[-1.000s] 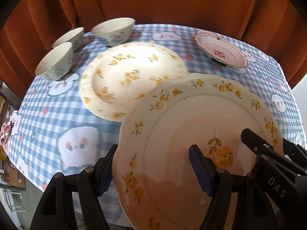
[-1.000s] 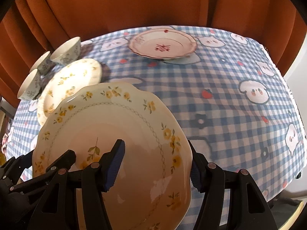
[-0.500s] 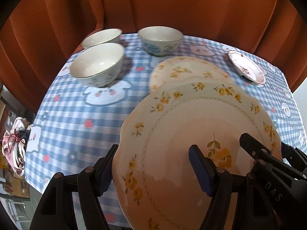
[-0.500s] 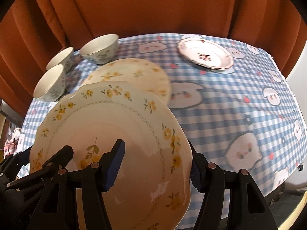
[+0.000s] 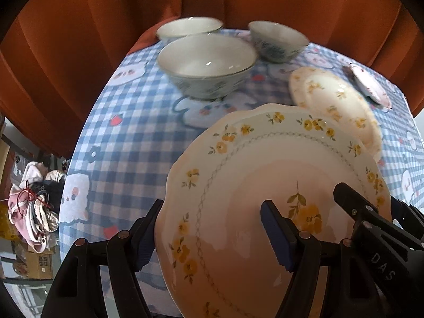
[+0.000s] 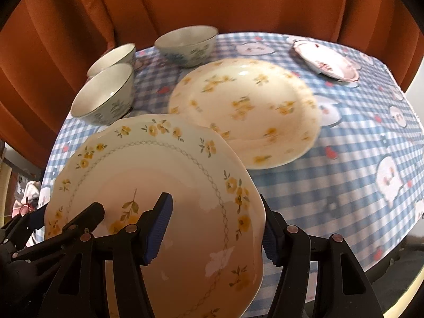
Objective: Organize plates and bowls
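Both grippers clamp 1 scalloped yellow-flowered plate (image 6: pixel 159 198) above the checked tablecloth (image 6: pixel 344 159): left gripper (image 5: pixel 209 230) on its 9 o'clock rim, right gripper (image 6: pixel 216 228) at 3 o'clock. Another flowered plate (image 6: pixel 246 108) lies at 1 o'clock, 3 bowls (image 6: pixel 103 95) toward 11.

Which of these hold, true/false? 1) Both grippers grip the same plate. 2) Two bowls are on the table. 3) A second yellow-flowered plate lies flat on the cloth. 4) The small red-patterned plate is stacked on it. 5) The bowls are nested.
1) True: the left gripper and right gripper each clamp an edge of the held plate.
2) False: three bowls.
3) True: the second plate rests on the checked tablecloth.
4) False: the red-patterned plate sits apart, on its own.
5) False: each bowl stands separately.
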Available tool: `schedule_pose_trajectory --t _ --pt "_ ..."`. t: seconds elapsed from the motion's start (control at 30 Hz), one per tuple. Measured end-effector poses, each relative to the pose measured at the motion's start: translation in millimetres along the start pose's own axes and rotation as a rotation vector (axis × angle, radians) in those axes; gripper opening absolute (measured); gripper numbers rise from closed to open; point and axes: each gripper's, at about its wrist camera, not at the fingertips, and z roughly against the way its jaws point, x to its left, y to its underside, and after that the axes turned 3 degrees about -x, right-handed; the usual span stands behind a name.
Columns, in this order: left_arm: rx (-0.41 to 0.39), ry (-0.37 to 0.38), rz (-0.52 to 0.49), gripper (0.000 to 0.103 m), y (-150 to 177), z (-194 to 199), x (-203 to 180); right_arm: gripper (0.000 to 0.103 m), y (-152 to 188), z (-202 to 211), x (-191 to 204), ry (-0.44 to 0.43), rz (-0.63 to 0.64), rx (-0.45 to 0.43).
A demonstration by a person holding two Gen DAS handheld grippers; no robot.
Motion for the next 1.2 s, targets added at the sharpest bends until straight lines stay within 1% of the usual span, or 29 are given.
schedule_pose_trajectory --t 0.13,0.3,0.47,0.53,0.63,0.7,0.77,0.8,0.87,0.9,0.97,1.07,1.2 --pt "0.028 -0.001 -0.005 0.073 3 -13 13 0.065 3 -13 19 0.006 0.001 0.031" --pt "0.063 0.006 0.004 0.073 7 -29 26 0.065 7 -31 33 0.022 0.010 0.077" --pt "0.057 0.009 -0.007 0.074 6 -35 29 0.065 9 -42 41 0.040 0.001 0.103" --pt "0.047 -0.002 -0.020 0.074 5 -36 27 0.065 10 -47 41 0.047 -0.013 0.120" --pt "0.041 -0.003 -0.021 0.075 1 -38 28 0.065 9 -50 39 0.048 -0.029 0.121" --pt "0.049 0.003 -0.022 0.077 -1 -38 29 0.065 8 -51 40 0.057 -0.026 0.123" --pt "0.077 0.001 -0.017 0.080 -1 -39 31 0.065 8 -50 41 0.065 -0.021 0.125" --pt "0.089 -0.006 -0.013 0.083 0 -38 33 0.065 7 -48 40 0.061 -0.022 0.122" --pt "0.095 0.012 -0.014 0.084 1 -34 33 0.065 5 -44 38 0.044 -0.038 0.126" --pt "0.091 0.017 -0.020 0.084 1 -29 32 0.065 4 -42 36 0.033 -0.045 0.131" --pt "0.069 0.020 -0.037 0.087 -1 -19 27 0.066 1 -33 36 0.030 -0.036 0.112" --pt "0.028 0.036 -0.057 0.091 -6 -2 20 0.075 -4 -17 40 0.021 -0.006 0.074" --pt "-0.018 0.050 -0.087 0.094 -15 14 5 0.079 -14 2 40 0.015 0.018 0.035"
